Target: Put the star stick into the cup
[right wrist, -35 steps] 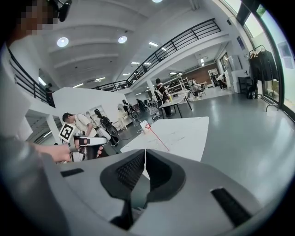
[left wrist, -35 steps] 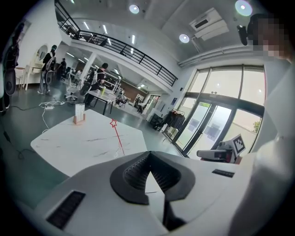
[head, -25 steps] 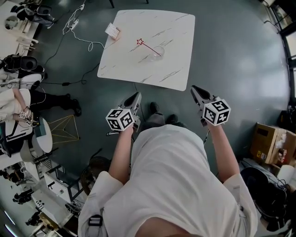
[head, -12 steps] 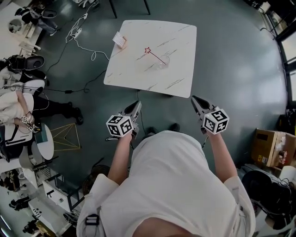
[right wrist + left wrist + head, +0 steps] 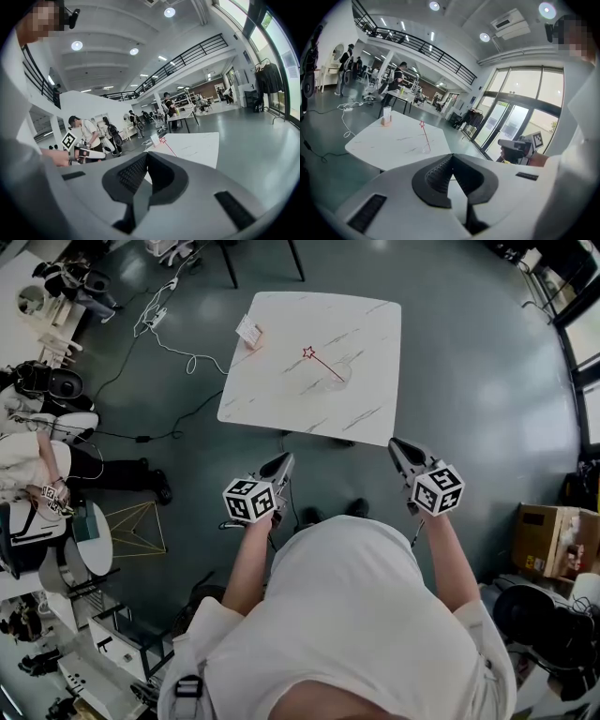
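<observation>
One white marble-patterned table is in view. On it are one star stick, one clear cup and one small card stand. There are two handheld grippers, the left gripper and the right gripper, and two marker cubes, one on each gripper. On the floor are one cardboard box at the right and one yellow wire frame at the left.

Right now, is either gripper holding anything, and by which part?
Nothing held. The left gripper and right gripper are both shut and empty; the star stick leans in the cup.
</observation>
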{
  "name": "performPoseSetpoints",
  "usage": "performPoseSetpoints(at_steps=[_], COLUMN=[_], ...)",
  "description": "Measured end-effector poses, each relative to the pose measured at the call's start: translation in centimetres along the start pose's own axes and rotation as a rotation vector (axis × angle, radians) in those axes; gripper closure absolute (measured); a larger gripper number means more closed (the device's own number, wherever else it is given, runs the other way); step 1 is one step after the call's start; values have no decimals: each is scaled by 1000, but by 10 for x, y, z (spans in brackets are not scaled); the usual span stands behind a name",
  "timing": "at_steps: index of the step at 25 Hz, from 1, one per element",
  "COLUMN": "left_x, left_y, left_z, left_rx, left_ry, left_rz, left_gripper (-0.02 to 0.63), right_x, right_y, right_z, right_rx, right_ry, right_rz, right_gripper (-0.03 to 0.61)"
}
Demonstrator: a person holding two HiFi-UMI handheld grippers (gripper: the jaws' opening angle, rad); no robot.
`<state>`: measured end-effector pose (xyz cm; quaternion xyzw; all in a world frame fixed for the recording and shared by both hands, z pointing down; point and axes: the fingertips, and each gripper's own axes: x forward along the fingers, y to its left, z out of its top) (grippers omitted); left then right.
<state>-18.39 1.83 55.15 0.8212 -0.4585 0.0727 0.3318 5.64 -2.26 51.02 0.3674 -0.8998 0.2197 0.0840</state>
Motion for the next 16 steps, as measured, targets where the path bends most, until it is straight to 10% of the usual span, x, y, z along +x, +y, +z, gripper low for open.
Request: performPoseSetpoints(at_steps=[16], left_x=[2], left_y=[17], left_z=[12], left_rx=[-25], left_ry=[-27], left_rz=[9], left_gripper=[600], right_x=[12], right_y=[-1], right_z=[13], right_rx=[-15], right_ry=[-10], right_rz=[-6], right_gripper=[552])
